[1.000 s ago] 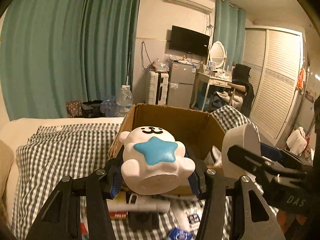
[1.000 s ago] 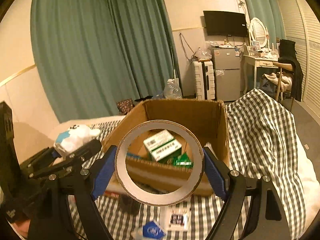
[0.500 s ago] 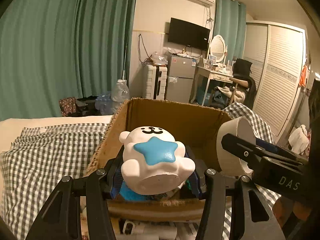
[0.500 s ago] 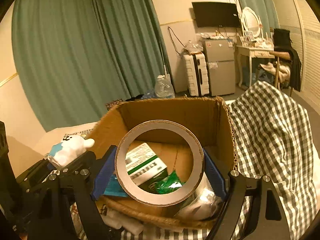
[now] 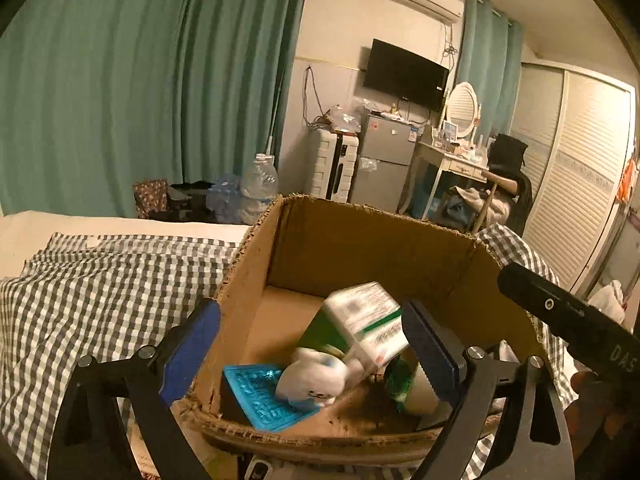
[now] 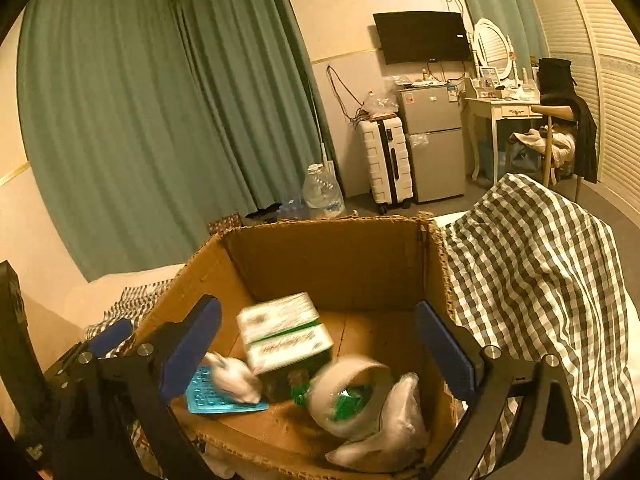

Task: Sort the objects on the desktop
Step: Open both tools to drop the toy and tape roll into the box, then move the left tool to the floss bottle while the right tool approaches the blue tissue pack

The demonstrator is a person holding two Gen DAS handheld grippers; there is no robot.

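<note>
Left gripper [image 5: 316, 350]: your jaws have just been opening and now stand spread wide with nothing pressed between the pads; the blue pad at 9 o'clock sits outside the box wall, the one at 3 o'clock over the inside.
Right gripper [image 6: 320, 350]: your jaws have just been opening too, released, both blue pads clear of everything.
Cardboard box [image 6: 332, 256]: open-topped, directly below both your grippers, on the checked cloth [image 6: 532, 264].
White seal toy [image 5: 312, 380]: in the box, blurred, face down at about 6 o'clock in your left view, on the blue blister pack [image 5: 260, 396].
Tape roll [image 6: 348, 394]: in the box, tilted, at 6 o'clock in your right view, beside a plastic-wrapped bundle [image 6: 394, 428].
Green-and-white carton [image 6: 284, 332]: mid-box, blurred, just above the toy.
</note>
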